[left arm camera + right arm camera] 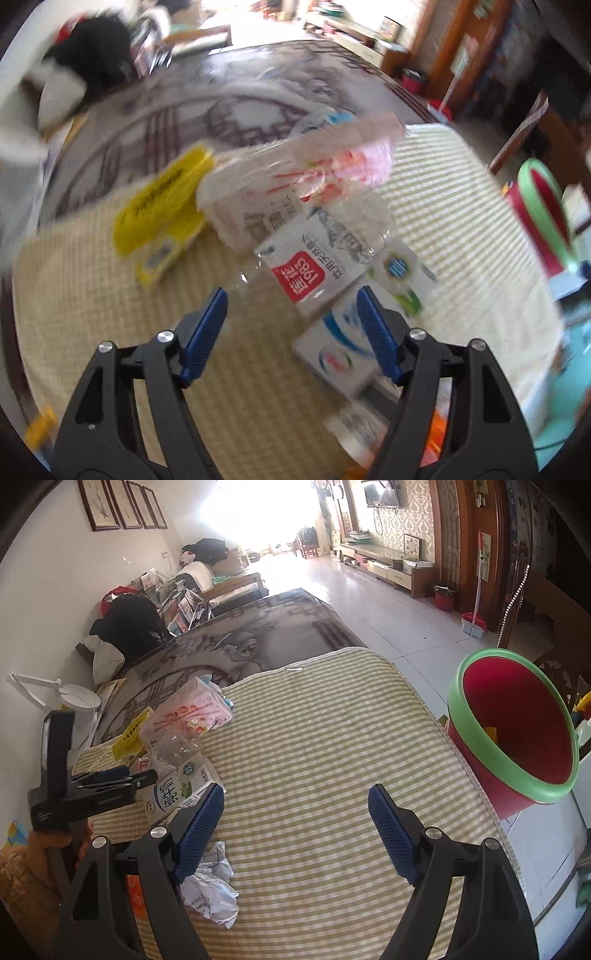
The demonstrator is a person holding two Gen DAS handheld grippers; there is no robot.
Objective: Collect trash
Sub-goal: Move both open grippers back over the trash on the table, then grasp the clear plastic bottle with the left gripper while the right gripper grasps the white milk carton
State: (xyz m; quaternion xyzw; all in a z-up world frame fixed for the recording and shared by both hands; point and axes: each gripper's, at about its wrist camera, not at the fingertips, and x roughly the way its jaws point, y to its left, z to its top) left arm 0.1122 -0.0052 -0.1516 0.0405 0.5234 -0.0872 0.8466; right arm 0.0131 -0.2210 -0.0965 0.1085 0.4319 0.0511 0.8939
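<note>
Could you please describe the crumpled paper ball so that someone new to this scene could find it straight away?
Start at the green-striped mat covering the table. At its near edge, beside the left finger of the right tool, lies the crumpled paper ball. Unlike the milk carton and other flat-sided packaging further back, it is a white, wrinkled wad lying apart from the heap.

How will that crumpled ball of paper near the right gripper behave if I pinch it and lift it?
The crumpled paper looks loosely wadded, so it will probably squash between the fingers rather than resist. It is likely very light and should lift easily off the striped mat. Its creased, irregular shape makes rolling unlikely, though a nudge might skid it.
</note>
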